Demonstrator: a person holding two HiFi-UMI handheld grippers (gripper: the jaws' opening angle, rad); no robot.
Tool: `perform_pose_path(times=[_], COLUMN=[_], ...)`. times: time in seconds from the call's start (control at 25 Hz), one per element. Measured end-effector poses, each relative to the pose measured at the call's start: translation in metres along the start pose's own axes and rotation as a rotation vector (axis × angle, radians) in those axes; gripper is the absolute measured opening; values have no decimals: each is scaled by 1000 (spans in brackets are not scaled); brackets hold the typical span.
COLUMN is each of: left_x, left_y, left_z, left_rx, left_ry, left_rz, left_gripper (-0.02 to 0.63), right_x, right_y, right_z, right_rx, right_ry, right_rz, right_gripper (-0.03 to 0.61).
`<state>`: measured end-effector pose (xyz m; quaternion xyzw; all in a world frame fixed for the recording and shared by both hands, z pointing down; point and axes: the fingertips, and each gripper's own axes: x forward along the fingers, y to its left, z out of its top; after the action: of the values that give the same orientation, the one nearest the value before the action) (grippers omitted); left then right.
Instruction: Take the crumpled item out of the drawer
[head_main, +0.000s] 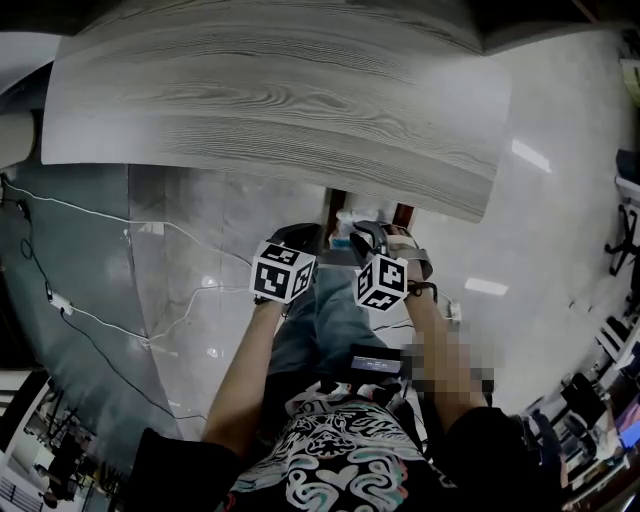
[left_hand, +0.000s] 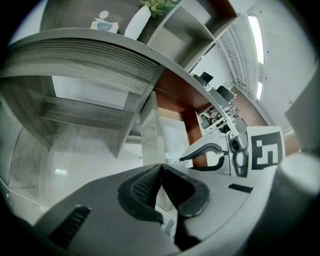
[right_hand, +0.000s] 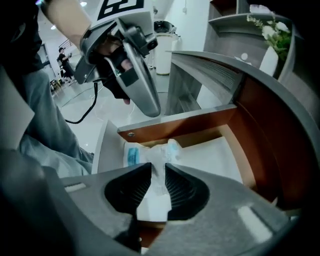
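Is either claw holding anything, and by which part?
The right gripper pinches the crumpled white item by its near end; the left gripper, shut, holds nothing.

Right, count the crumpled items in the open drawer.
1: a white crumpled item with blue print, lying in the drawer and clamped by the right tool. The tool may hide others beneath it.

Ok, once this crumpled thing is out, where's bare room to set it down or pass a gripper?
The desk top is wide and bare in the head view. Inside the drawer, the white floor between the crumpled item and the red-brown side wall is free. Crowded: the front corner, where the right gripper pinches the item under the left gripper.
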<state>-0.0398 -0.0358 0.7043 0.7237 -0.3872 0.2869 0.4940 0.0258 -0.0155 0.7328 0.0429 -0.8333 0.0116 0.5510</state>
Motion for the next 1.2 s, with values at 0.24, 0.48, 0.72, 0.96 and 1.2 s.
perform_pose_path(times=[0.24,0.48,0.72,0.96,1.2], left_x=[0,-2,-6,-11,-15], left_y=[3,5,2,4,-1], left_z=[1,6,10,14,20], left_rx=[-16,-22,-19,-10,26], left_ry=[-3,-15,-26,-30,-27], left_rz=[1,-1,3,8,15], left_gripper=[8,8,8,8,8], right_x=[1,-2,-9,-13,-21], right_y=[0,-3,-7,-11,-15], right_z=[0,6,10,14,17], right_rx=[7,51,68,92,102], right_ry=[17,2,-13,-23,-33], right_rz=[11,10,-11,-30,-49], right_gripper=[16,11,11,11,11])
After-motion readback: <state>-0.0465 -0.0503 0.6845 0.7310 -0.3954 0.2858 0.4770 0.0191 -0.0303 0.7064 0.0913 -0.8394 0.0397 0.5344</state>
